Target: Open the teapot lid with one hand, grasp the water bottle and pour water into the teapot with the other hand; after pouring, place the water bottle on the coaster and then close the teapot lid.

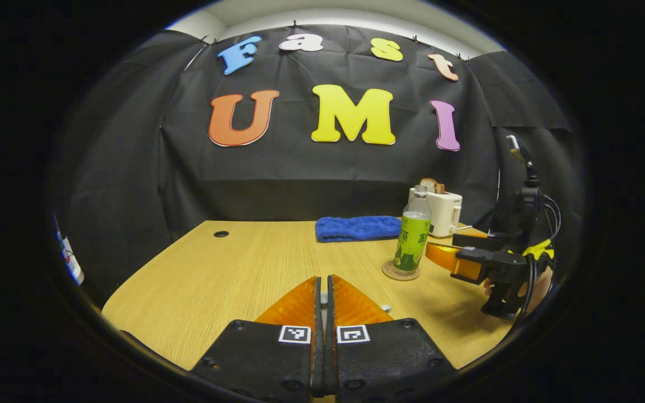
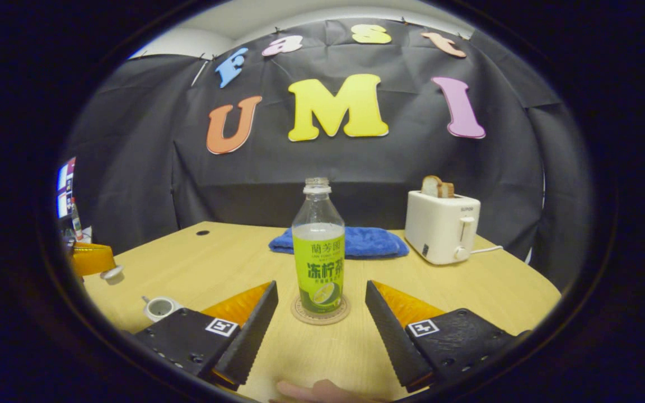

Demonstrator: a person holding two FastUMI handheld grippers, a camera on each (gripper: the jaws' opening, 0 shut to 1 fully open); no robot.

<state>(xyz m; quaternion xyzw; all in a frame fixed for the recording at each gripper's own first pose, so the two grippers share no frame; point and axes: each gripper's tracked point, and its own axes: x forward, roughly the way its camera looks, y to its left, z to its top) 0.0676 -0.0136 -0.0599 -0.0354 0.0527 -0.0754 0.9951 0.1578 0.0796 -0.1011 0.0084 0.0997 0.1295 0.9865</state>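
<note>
We found the water bottle (image 2: pixel 318 249) upright on its coaster (image 2: pixel 320 311), centred just ahead of the right gripper (image 2: pixel 320 305), jaws apart, apparently released, while the left gripper (image 1: pixel 325 294) had jaws together.

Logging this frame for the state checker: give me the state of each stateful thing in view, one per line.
Bottle: upright on the coaster, uncapped, partly full.
Right gripper: open, fingers either side of the bottle, not touching.
Left gripper: shut; what it grips is hidden.
Teapot: lid off.
Toaster: bread sticking up.
Towel: folded, flat.
</note>
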